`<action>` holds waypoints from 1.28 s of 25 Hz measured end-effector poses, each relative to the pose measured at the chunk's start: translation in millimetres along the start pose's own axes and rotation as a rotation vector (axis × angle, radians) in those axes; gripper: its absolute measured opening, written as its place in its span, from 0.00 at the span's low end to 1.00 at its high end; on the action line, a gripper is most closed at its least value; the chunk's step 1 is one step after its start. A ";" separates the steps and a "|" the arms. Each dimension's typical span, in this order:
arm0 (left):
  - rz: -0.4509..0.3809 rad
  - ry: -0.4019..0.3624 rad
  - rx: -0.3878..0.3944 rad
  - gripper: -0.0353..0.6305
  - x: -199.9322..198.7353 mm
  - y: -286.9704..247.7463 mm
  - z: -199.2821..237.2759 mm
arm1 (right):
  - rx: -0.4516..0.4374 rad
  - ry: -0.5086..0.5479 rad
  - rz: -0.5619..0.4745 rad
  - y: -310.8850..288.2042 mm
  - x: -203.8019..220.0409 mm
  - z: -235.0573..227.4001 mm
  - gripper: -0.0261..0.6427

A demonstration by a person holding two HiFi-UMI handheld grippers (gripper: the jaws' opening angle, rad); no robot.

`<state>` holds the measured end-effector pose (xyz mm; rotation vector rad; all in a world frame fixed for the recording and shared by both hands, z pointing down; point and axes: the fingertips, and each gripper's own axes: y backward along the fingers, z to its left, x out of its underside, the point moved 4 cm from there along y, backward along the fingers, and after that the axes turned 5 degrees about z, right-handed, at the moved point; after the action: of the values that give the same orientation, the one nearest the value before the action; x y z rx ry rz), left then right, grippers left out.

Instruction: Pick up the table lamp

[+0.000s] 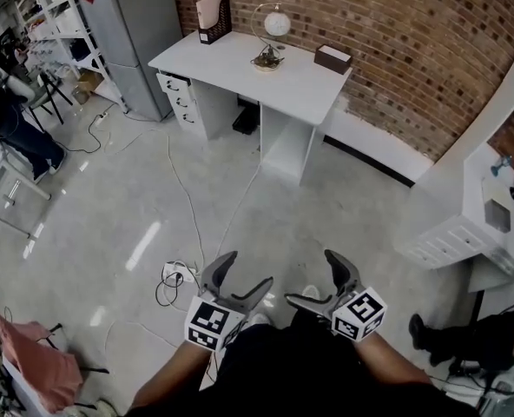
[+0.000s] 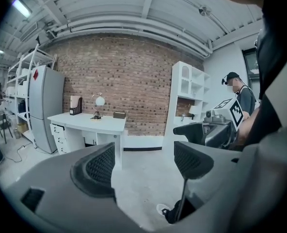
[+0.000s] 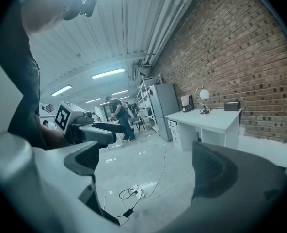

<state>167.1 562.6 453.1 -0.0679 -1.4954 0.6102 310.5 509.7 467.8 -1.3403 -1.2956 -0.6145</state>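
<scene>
Evidently awaiting the approach, the left hand-held gripper (image 1: 247, 273) and right hand-held gripper (image 1: 312, 276) hang wide and empty at 6 o'clock, well apart from the table lamp (image 1: 271, 36) at 12 o'clock on the tabletop (image 1: 225, 62).

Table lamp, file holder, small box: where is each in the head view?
table lamp (image 1: 276, 24), head view, round white shade.
file holder (image 1: 220, 20), head view, its side wall.
small box (image 1: 332, 62), head view, dark front wall.

white desk (image 1: 218, 61) | file holder (image 1: 214, 17) | dark box (image 1: 333, 57) | grey fridge (image 1: 140, 24) | perhaps a power strip (image 1: 181, 274)
</scene>
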 end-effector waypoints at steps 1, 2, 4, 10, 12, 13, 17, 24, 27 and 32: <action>0.000 0.005 -0.001 0.61 0.5 -1.0 2.3 | 0.002 0.001 0.002 -1.3 -0.9 -1.8 0.93; 0.002 0.008 0.000 0.61 0.6 -2.8 4.3 | 0.005 0.002 0.002 -2.6 -2.3 -4.8 0.93; 0.001 0.012 -0.004 0.61 -0.2 -9.7 9.3 | 0.011 -0.002 0.000 -6.2 -4.3 -12.6 0.93; 0.009 0.026 -0.020 0.61 -8.8 -39.0 27.4 | 0.003 -0.021 0.001 -28.4 -13.4 -47.6 0.93; 0.022 0.029 -0.025 0.61 -13.6 -51.2 37.1 | -0.006 -0.024 -0.002 -40.7 -22.2 -64.1 0.93; 0.027 0.030 -0.027 0.61 -17.3 -58.6 43.2 | -0.010 -0.023 -0.005 -46.9 -28.5 -73.8 0.93; 0.021 0.019 -0.053 0.61 -46.2 -97.9 75.5 | -0.022 -0.011 -0.021 -71.4 -59.5 -121.7 0.93; -0.021 0.001 -0.099 0.61 -104.2 -162.3 124.3 | -0.056 0.021 -0.049 -110.2 -115.2 -199.7 0.93; -0.008 0.028 -0.113 0.61 -111.2 -186.0 134.9 | -0.074 0.032 -0.053 -120.2 -130.5 -229.0 0.93; -0.004 0.032 -0.137 0.61 -126.8 -218.1 148.7 | -0.101 0.027 -0.044 -135.2 -140.4 -265.4 0.93</action>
<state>106.2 276.4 442.1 -0.1797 -1.5045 0.5005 233.8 189.8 452.8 -1.3836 -1.2899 -0.7341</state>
